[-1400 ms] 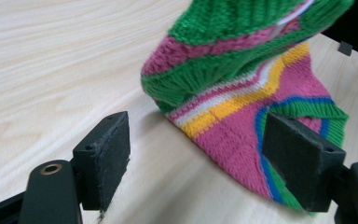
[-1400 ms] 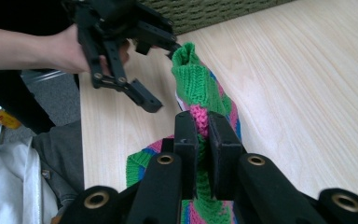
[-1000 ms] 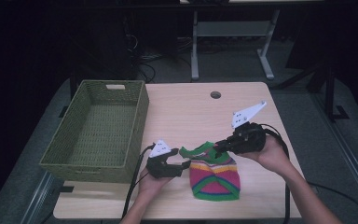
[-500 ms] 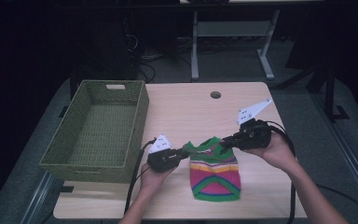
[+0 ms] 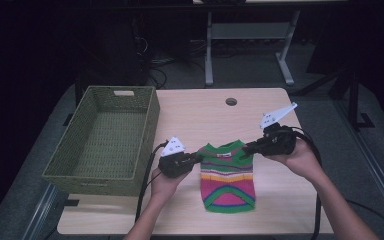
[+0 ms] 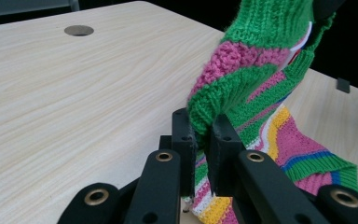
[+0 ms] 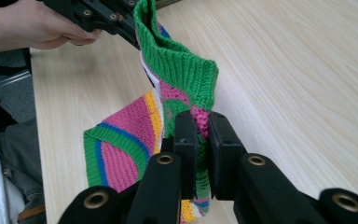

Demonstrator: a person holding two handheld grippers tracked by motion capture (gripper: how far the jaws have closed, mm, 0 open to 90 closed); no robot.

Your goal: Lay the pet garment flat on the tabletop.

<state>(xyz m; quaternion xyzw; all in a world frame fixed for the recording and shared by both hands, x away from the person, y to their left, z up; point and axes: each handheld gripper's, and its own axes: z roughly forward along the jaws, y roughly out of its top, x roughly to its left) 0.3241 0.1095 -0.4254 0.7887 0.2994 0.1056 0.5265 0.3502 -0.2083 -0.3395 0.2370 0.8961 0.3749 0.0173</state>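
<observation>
At the near middle of the table (image 5: 200, 107), the striped sweater (image 5: 227, 175) is pinched at each shoulder by the left gripper (image 5: 196, 158) and right gripper (image 5: 246, 149); the thin knit could be slipped from either pinch if lifted unevenly

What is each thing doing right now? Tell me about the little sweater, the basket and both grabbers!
Sweater: stretched between both grippers, top edge lifted, bottom lying on the table.
Basket: upright, nothing inside.
Left gripper: jaws just closed, shut on one shoulder.
Right gripper: shut on the other shoulder.
</observation>
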